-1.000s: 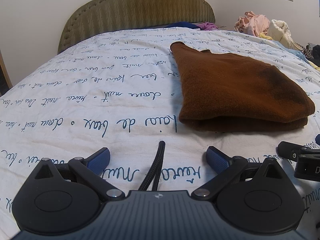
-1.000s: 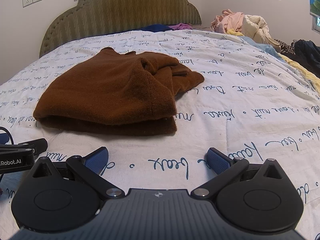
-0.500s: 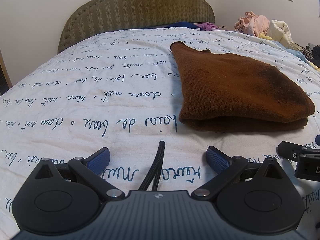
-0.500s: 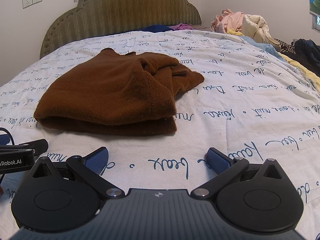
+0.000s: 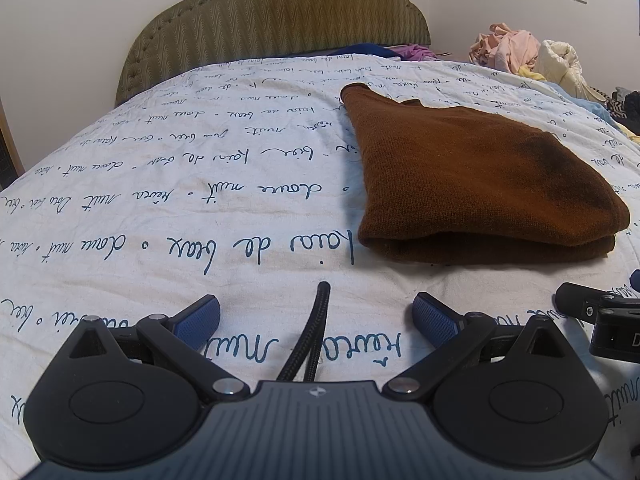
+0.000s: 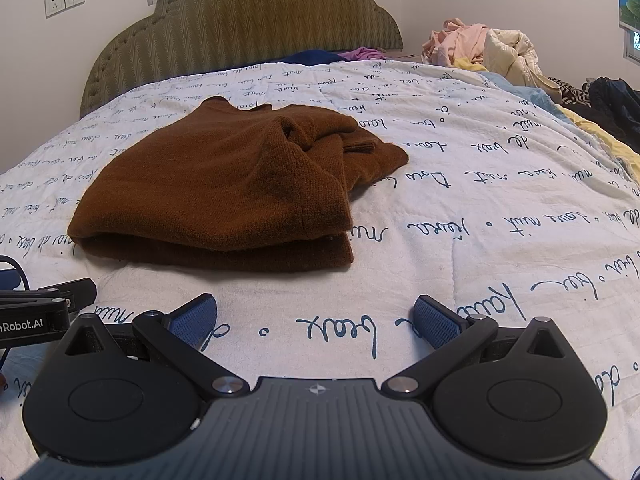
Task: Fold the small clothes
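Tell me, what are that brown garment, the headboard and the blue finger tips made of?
The garment looks like a soft wool-like knit: fuzzy, matte surface with fine ribbing. The headboard seems upholstered in olive fabric, with a woven zigzag pattern and studs along its edge. The pads look like rubber or plastic, dotted with a fine grip texture.

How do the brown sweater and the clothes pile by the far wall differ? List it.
The brown sweater is folded flat; the clothes pile is crumpled in a heap. The sweater is one dark colour; the pile mixes pink, cream and yellow. The sweater lies mid-bed, just ahead of both open grippers; the pile sits at the far right edge. Neither is being held.
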